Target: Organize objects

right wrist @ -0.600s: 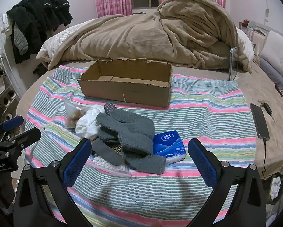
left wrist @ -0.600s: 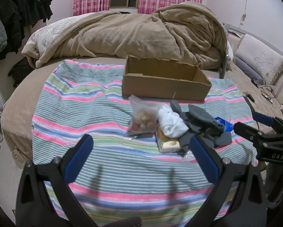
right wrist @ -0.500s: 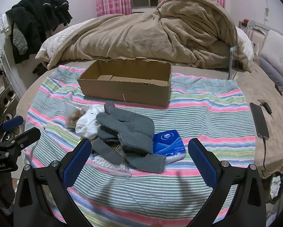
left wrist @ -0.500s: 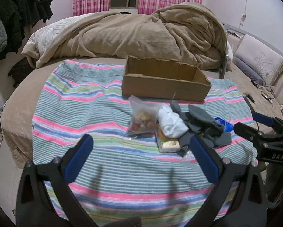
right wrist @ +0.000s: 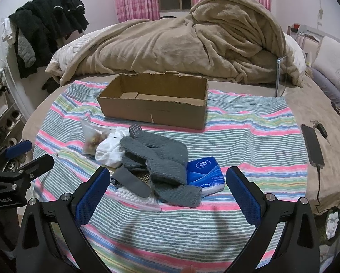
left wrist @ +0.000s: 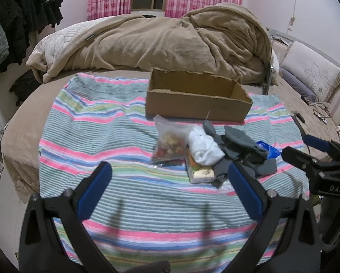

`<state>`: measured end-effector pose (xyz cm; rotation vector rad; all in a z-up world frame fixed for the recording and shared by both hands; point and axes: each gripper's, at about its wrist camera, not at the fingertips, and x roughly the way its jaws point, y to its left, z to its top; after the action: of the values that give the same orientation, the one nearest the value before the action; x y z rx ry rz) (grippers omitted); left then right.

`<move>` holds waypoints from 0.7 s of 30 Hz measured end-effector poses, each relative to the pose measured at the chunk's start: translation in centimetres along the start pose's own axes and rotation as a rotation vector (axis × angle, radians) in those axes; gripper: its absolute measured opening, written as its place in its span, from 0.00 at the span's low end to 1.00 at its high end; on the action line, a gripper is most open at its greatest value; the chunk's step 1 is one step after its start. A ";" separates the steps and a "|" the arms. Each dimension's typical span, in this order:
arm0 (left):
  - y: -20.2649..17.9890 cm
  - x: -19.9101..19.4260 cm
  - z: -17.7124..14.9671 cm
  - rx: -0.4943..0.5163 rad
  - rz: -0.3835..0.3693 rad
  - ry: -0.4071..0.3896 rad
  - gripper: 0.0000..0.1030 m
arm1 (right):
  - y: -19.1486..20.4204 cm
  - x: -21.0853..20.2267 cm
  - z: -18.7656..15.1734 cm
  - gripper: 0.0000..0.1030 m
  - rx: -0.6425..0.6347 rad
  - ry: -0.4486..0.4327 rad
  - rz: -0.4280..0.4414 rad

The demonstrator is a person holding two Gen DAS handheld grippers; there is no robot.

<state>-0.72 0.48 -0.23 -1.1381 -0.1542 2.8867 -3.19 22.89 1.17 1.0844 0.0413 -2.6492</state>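
An open cardboard box [left wrist: 198, 101] [right wrist: 155, 105] stands empty on a striped cloth [left wrist: 101, 127] [right wrist: 249, 141]. In front of it lies a pile: grey gloves [right wrist: 156, 157] [left wrist: 240, 142], a white sock bundle [left wrist: 204, 146] [right wrist: 109, 150], a clear snack bag [left wrist: 171, 141] [right wrist: 91, 136], a blue tissue pack [right wrist: 205, 170] [left wrist: 266, 147], a cotton-swab bag [right wrist: 133, 194] and a small packet [left wrist: 200, 173]. My left gripper [left wrist: 168, 186] is open and empty, short of the pile. My right gripper [right wrist: 165, 188] is open and empty, just before the gloves.
A heaped tan blanket [left wrist: 158, 41] [right wrist: 192, 45] lies behind the box. A phone on a cable [right wrist: 312, 144] lies right of the cloth. Dark clothes [right wrist: 47, 29] hang at the left. Pillows [left wrist: 311, 72] sit at the right.
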 end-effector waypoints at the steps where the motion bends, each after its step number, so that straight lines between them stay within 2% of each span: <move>1: 0.0 0.0 0.0 0.000 0.000 -0.001 1.00 | 0.0 0.0 0.0 1.00 0.001 0.000 -0.001; 21: 0.0 -0.8 -0.1 0.000 -0.006 -0.012 1.00 | -0.2 -0.4 -0.1 1.00 0.006 -0.005 -0.006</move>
<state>-0.09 0.42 0.23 -1.1189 -0.1574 2.8891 -2.86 23.17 1.36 1.0820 0.0354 -2.6592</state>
